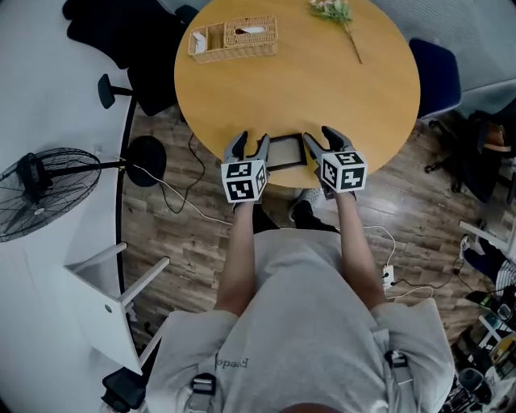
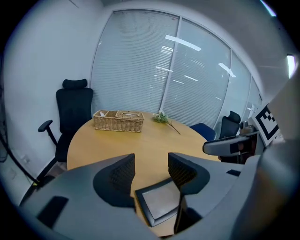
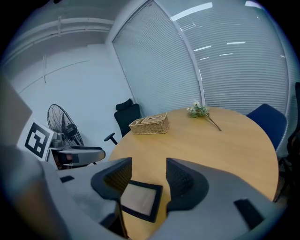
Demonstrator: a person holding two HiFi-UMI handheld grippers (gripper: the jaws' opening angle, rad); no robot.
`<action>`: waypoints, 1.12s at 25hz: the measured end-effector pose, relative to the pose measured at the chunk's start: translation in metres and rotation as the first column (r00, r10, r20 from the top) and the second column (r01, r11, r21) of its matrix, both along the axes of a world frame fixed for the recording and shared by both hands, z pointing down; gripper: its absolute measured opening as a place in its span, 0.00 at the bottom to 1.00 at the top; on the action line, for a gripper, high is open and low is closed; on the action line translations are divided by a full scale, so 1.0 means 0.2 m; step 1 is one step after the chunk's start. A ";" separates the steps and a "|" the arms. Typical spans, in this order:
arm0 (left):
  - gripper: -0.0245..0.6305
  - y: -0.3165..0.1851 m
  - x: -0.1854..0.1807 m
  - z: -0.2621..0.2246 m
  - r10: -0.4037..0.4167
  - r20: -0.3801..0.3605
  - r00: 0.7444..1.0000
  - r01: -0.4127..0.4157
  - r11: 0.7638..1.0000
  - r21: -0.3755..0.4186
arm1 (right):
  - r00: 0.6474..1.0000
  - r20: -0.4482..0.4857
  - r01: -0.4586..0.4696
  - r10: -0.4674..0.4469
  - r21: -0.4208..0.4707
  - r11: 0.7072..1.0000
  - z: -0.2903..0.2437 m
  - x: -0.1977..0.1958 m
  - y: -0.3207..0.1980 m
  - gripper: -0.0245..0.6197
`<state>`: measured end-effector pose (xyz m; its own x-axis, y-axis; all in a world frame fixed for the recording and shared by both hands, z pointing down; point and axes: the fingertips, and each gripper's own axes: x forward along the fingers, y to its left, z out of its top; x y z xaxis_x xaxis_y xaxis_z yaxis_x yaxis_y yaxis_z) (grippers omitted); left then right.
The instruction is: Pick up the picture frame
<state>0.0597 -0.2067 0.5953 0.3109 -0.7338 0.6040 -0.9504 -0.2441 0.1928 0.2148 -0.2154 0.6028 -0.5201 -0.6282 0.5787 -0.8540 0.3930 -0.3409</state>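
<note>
Hand-held grippers are held side by side over the near edge of the round wooden bench (image 1: 322, 89). The left hand-held gripper (image 1: 250, 139) is opened to a moderate gap, and only bare wood is seen between its fingertips. In the left gripper view, the left corner of the picture frame (image 2: 159, 204) is seen low in the gap and under the right jaw; whether it is touched cannot be told.

The picture frame (image 1: 282, 152) is laid flat at the bench's near edge, between the two tools. It is dark-rimmed, with a pale grey panel.

The right hand-held gripper (image 1: 318, 135) is likewise opened, with nothing clamped. In its own view the frame (image 3: 138, 199) is seen below the left jaw, just beside it.

Farther off, a fan (image 1: 40, 189) is stood on the floor at the left, and a black chair (image 1: 121, 40) is placed by the bench. A wicker basket (image 1: 234, 38) and a flower sprig (image 1: 339, 16) are set on the far side, well apart from the frame. A blue chair (image 1: 435, 77) is seen at the right.
</note>
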 end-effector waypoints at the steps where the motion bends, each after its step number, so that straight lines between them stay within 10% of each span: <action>1: 0.40 0.02 -0.01 0.04 -0.013 0.000 1.000 0.013 1.000 -0.012 | 1.000 0.002 0.004 -0.004 -0.011 1.000 0.03 -0.02 0.01 0.40; 28: 0.40 0.28 0.00 0.72 -0.190 0.005 0.982 0.183 0.938 -0.293 | 0.990 -0.113 0.049 -0.087 -0.300 0.953 0.73 -0.15 0.23 0.38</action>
<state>0.0588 -0.1509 0.7392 0.2015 -0.5734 0.7941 -0.9680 0.0074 0.2510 0.1844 -0.1694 0.7494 -0.4680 -0.3851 0.7954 -0.8717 0.3493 -0.3437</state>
